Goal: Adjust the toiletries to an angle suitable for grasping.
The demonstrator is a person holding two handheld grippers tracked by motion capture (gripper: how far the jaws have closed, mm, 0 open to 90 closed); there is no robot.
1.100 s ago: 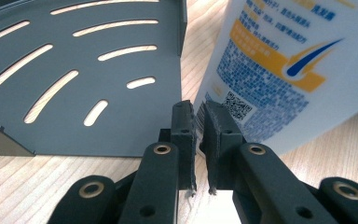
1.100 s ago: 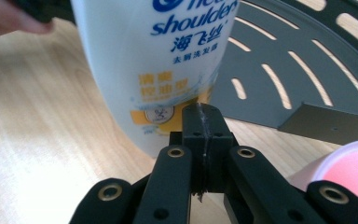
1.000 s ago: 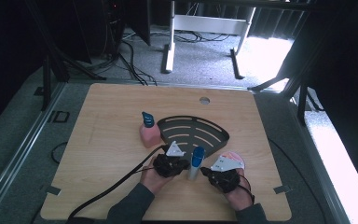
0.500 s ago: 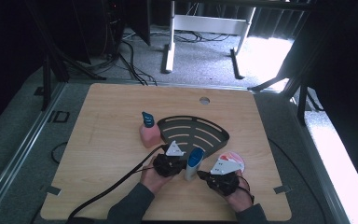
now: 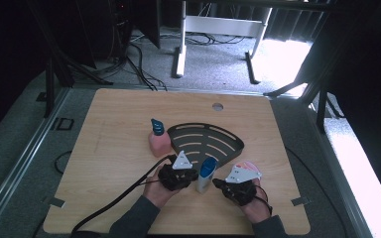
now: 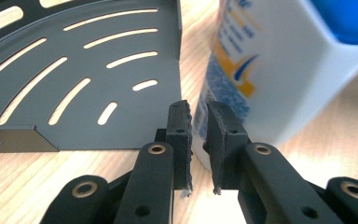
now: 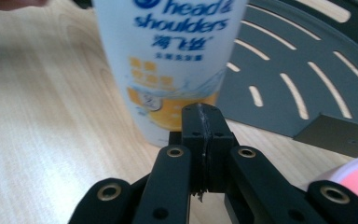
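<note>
I see a pink bottle with a teal cap standing upright at frame centre-left, just beside the left edge of a dark slotted corner tray. A pink round thing lies lower right of the tray. The wooden bench has a round hole near its top edge. Grey carpet and white frame legs sit at upper centre.

Wooden table: shampoo bottle, rack
</note>
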